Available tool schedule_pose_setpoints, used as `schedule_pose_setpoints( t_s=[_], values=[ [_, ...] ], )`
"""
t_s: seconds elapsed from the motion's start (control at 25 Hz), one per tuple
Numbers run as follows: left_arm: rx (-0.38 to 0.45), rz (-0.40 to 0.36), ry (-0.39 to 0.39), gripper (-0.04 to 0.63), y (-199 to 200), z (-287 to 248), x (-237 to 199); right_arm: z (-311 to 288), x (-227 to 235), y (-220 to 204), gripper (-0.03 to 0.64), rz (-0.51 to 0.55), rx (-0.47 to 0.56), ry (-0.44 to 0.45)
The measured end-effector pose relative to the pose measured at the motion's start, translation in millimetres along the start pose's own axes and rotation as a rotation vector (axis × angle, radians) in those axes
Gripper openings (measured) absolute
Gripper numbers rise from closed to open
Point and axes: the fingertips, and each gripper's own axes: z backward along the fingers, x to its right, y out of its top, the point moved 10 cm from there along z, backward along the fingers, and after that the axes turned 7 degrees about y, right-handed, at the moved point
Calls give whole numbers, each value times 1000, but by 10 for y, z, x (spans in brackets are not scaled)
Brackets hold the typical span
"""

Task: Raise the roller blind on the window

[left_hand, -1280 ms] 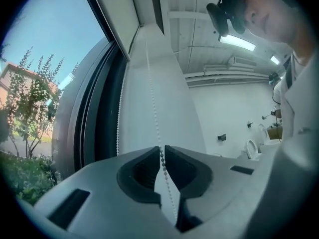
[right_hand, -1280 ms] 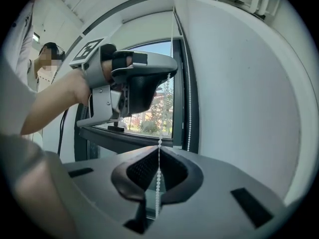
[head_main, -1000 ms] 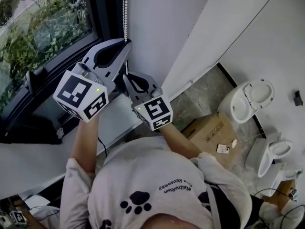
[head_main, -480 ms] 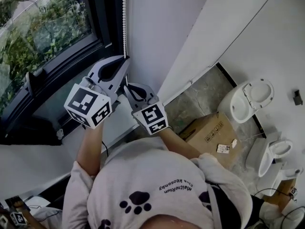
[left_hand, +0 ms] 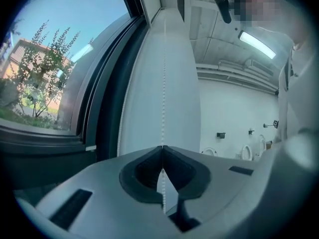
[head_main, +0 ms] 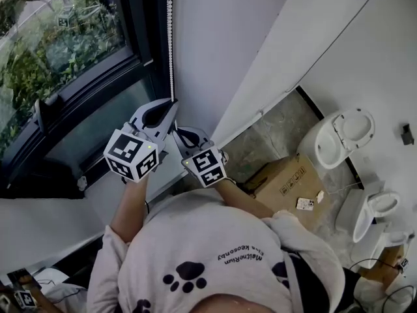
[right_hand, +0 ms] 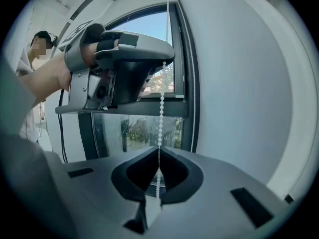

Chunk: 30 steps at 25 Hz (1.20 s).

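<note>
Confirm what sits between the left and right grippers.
Only a run of bead chain, both grippers shut on it: left gripper above, right gripper below. Clearest in the right gripper view.

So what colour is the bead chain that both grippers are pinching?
White, small round beads. The bead chain shows best in the right gripper view.

Bright, even daylight enters by the dark-framed glass window (head_main: pixel 58 51); shadows soft. Both gripper views: heavy fisheye bending, black vignetted corners. Nearest foreground there slightly out of focus.
</note>
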Motion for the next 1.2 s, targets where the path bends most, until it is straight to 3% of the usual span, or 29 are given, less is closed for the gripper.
schedule_pose_setpoints(
  t_s=[0.4,0.6,0.68,0.76,1.2],
  values=[
    [-55,58,15,11,-377,-13,-25,-72,40,-337,11,-40,-101,25],
    [-52,74,22,11,-408,-4,-76,-59,20,-301,16,-33,-128,63],
    [-48,78,25,9,-410,2,-94,5,10,-218,53,-37,-118,70],
    [-43,78,27,9,-408,7,-108,101,14,-64,107,-47,-84,64],
    [-26,67,35,9,-429,5,-141,612,138,1159,100,8,262,-7]
  ],
)
